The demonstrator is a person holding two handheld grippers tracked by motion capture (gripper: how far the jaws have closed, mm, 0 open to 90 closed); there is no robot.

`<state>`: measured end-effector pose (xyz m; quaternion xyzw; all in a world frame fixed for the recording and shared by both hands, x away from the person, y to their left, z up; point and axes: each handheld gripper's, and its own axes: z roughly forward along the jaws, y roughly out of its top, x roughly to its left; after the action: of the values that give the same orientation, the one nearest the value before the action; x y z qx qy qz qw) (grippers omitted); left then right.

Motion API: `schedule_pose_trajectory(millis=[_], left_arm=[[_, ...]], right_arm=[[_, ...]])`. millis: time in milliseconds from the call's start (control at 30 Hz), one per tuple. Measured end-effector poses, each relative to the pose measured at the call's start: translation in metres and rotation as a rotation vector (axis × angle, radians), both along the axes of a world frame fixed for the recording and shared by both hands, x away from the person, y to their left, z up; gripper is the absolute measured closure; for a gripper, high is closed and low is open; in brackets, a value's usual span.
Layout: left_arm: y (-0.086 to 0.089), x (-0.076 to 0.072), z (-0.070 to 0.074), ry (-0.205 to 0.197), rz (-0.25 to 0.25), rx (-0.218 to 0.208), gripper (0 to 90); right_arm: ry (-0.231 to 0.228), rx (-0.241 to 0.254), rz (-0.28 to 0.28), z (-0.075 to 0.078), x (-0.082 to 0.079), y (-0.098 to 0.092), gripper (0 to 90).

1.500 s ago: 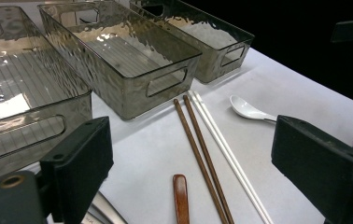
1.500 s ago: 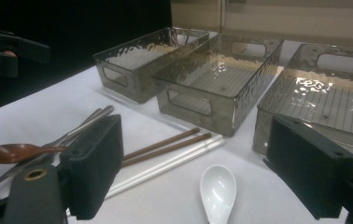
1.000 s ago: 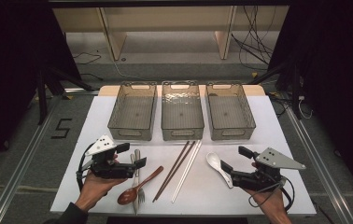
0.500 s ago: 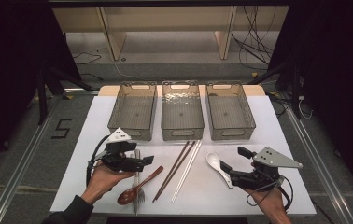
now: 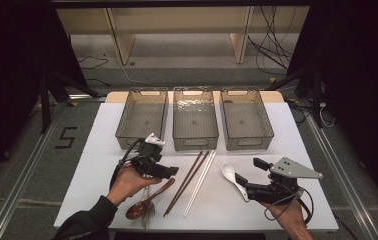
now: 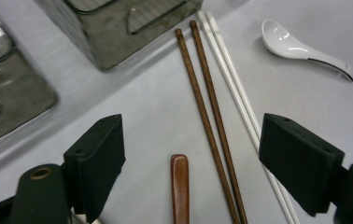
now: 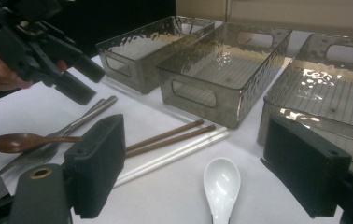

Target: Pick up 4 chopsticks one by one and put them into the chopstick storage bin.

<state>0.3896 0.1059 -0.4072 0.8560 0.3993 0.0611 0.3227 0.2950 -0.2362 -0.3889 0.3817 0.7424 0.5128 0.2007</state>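
A wooden spoon (image 5: 147, 200) and a metal fork (image 5: 148, 210) lie at the mat's front left. My left gripper (image 5: 171, 171) hovers over the spoon's handle (image 6: 180, 186). Its jaws are open and have just been closing a little, with the handle's end between them, untouched. To the right lie brown chopsticks (image 6: 207, 107) and white chopsticks (image 6: 233, 84). A white ceramic spoon (image 7: 221, 186) rests between the open jaws of my right gripper (image 7: 198, 168), seen in the high view at the front right (image 5: 247, 172).
Three clear grey baskets stand in a row at the back of the white mat: left (image 5: 142, 117), middle (image 5: 194, 117), right (image 5: 247, 117). The mat's front edge (image 5: 202, 227) runs close under both hands. Cables lie on the floor beyond the table.
My left gripper has travelled to the right, from beside the fork to above the wooden spoon's handle. The right gripper and the utensils have stayed where they were.
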Motion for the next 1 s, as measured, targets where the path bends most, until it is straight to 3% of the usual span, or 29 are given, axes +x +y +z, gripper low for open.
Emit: schedule_pose_trajectory(millis=[167,333,433,1000], left_arm=[[-0.021,0.009,-0.009,0.039,-0.036,0.066,26.2],[-0.031,0.016,-0.018,0.084,-0.054,0.096,30.4],[-0.036,0.020,-0.025,0.109,-0.067,0.136,33.3],[-0.057,0.030,-0.045,0.186,-0.124,0.234,49.6]], right_arm=[[0.004,0.001,0.001,0.000,0.000,0.000,21.9],[0.008,0.003,0.003,0.000,0.000,-0.001,21.9],[0.015,-0.002,-0.004,0.000,0.001,-0.001,22.6],[0.030,-0.005,-0.004,-0.001,0.002,-0.002,23.1]])
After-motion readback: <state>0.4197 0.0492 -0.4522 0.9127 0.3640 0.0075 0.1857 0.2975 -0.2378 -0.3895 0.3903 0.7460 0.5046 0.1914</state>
